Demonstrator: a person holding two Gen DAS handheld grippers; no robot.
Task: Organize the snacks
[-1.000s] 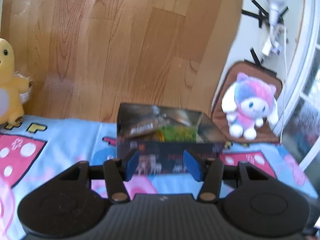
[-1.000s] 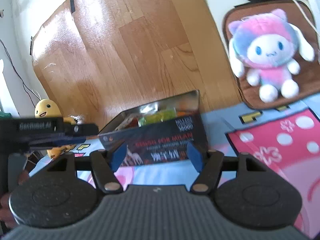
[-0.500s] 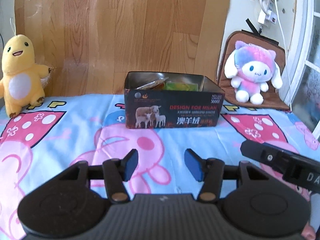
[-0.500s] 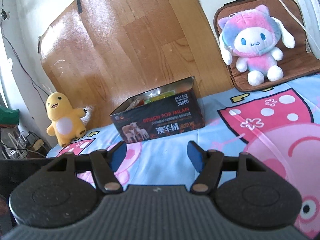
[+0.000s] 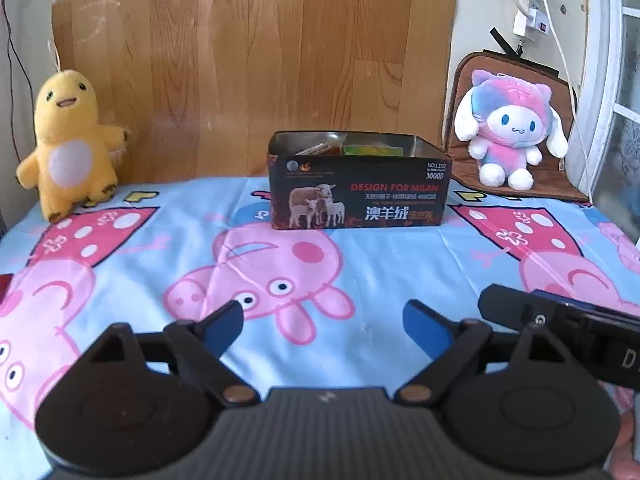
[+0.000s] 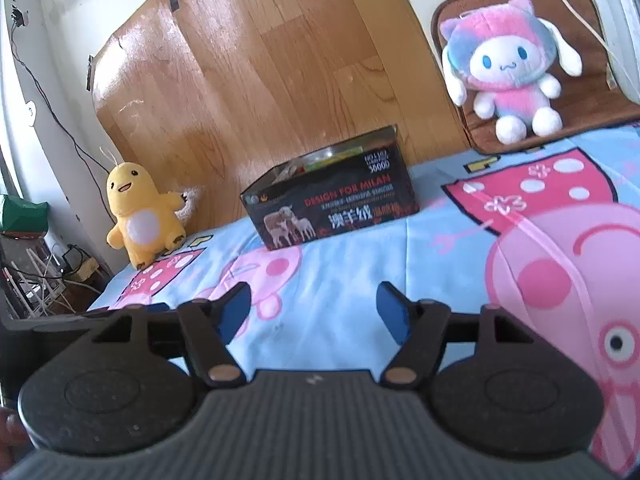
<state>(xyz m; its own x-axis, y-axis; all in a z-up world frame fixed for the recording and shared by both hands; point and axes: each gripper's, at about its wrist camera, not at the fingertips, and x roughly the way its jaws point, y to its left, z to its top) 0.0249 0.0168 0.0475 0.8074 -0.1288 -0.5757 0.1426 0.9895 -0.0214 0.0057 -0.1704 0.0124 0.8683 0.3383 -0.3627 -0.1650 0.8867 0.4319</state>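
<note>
Snack box [image 5: 360,184] upright on cartoon bedsheet [image 5: 360,264] by wood board, packets inside. Left tongs [image 5: 323,326] opening, nothing between. Right tongs [image 6: 314,312] opening, nothing between; both well short of box.

Sunlit wood-grain board [image 5: 256,68] against cream wall [image 6: 100,8], perhaps a window frame [image 5: 600,80] rightward.
</note>
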